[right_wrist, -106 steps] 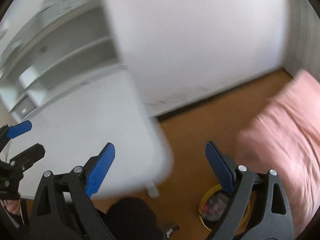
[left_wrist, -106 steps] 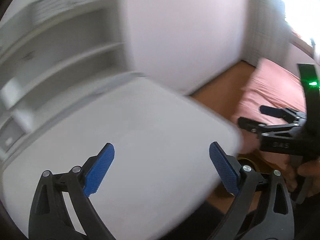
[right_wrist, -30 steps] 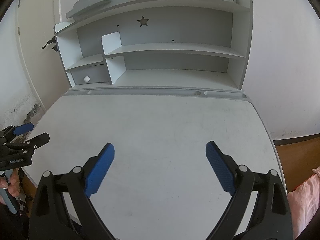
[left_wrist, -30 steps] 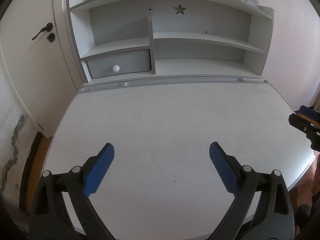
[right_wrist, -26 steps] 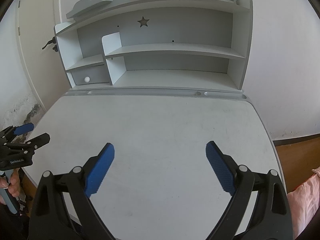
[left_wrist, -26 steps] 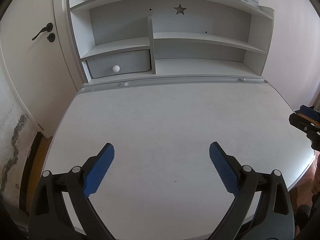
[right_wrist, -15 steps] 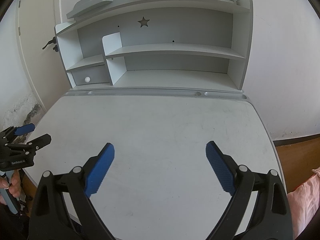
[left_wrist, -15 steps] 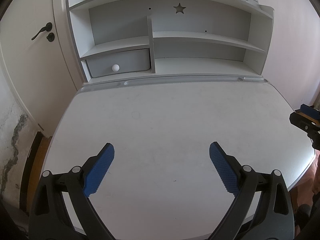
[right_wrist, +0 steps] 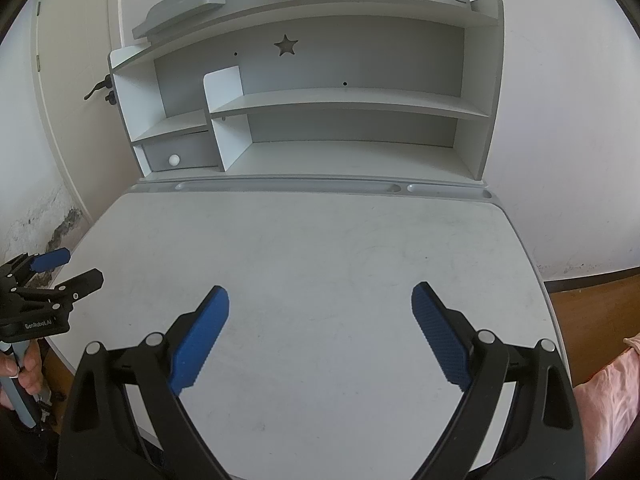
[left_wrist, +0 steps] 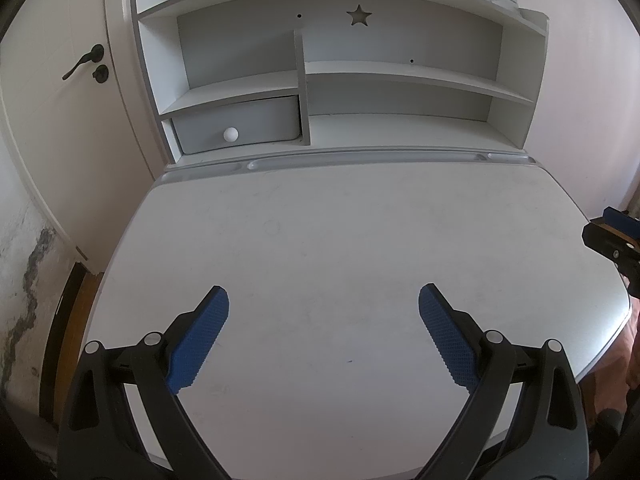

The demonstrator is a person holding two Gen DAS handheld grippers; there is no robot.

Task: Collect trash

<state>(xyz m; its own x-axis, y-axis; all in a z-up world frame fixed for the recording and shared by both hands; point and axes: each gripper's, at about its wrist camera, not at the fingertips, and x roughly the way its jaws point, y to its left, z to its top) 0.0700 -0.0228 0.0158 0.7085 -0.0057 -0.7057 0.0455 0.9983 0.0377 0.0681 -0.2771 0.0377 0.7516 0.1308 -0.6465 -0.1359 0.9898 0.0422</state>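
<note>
With left gripper [left_wrist: 323, 312] and right gripper [right_wrist: 320, 310] both spread wide and empty above bare desk [left_wrist: 360, 240], better to search beyond its edges for trash.

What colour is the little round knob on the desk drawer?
White. The knob sits on the grey drawer, clearest in the left wrist view.

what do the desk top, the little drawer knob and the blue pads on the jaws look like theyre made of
Desk top: likely laminated board, matte pale grey, faintly scuffed.
Drawer knob: a smooth white ball, probably plastic or painted wood.
Blue pads: probably rubber or soft plastic, with a fine gridded grip texture.
</note>
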